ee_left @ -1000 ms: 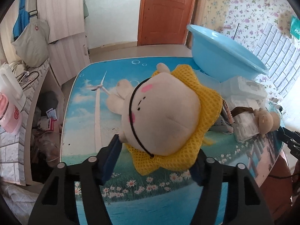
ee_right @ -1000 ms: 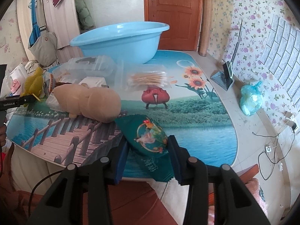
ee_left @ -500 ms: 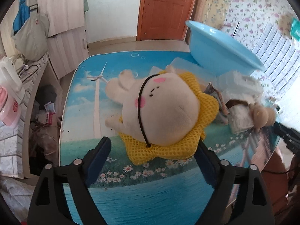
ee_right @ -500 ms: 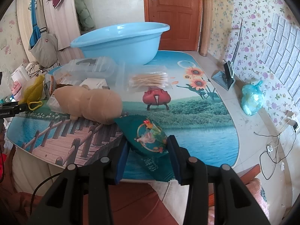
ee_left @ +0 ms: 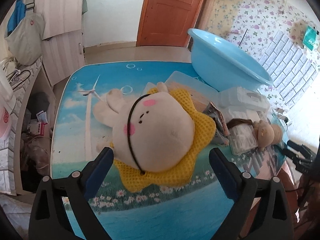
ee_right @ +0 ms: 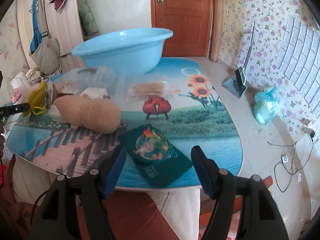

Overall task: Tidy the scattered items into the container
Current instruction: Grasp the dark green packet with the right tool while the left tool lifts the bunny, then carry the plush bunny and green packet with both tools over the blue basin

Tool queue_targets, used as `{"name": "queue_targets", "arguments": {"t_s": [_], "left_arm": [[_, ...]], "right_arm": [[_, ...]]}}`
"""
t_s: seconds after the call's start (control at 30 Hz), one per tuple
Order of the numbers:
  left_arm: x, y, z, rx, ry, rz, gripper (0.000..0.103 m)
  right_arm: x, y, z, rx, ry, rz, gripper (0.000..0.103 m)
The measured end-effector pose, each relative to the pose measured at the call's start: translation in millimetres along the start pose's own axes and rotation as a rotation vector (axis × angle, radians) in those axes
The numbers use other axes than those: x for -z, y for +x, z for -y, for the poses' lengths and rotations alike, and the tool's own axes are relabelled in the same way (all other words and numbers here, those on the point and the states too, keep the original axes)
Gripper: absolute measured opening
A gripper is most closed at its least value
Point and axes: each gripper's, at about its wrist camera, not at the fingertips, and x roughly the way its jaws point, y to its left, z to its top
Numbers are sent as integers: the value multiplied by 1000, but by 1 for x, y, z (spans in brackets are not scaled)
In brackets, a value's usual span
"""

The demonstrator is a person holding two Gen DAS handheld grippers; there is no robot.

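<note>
The counter (ee_right: 210,144) has a rounded top covered with a printed scene: blue water, a wooden bridge, sunflowers and a wind turbine. A light blue basin (ee_right: 124,52) stands at its far side, in front of a brown wooden door (ee_right: 182,16). To the right of the basin the wall carries flowered paper and white brick-pattern panels; to its left hang a grey bag, a blue cloth and a dark red towel.

In front of the basin lie clear plastic boxes (ee_right: 94,76) and a clear bag of thin sticks (ee_right: 150,89). A tan plush toy (ee_right: 94,114) lies nearer the counter's front edge, and a dark green packet (ee_right: 158,154) lies flat at that edge, well apart from the basin.

The right tongs (ee_right: 158,166) are opening; their blue pads stand either side of the green packet without touching it. The left tongs (ee_left: 160,170) are also opening, spread wide around a cream plush doll with a yellow mesh collar (ee_left: 156,134), which rests on the counter in front and to the left of the basin; the pads hold nothing.

The basin's inside cannot be seen from either view. The contents of the plastic boxes are hard to make out. A small packet (ee_left: 217,120) between the doll and the boxes is partly hidden. The far edges of both views are cut off by dark rims.
</note>
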Motion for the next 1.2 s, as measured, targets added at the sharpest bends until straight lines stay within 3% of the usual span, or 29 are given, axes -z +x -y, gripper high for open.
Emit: {"name": "queue_targets", "arguments": {"t_s": [0.2,0.37,0.4,0.43,0.47,0.6,1.2], "left_arm": [[-10,11,-4,-4,-48,4,102],[-13,17,0,-31,-26,21,102],[-12,17,1,-42,-14,24,99],[-11,17,2,-58,-4,28,94],[-11,15,4,-84,8,36,83],[-10,6,-4,-47,-20,47,76],[-10,-68,-1,-89,-27,186,75]], "right_arm": [[6,9,1,-8,7,-36,68],[7,7,0,-10,0,-20,66],[8,6,0,-7,-1,-15,54],[7,5,-1,-4,-6,-8,49],[7,5,-1,-2,-10,-6,48],[5,3,-3,-21,-20,6,36],[-26,-22,-14,-74,-12,95,32]]}}
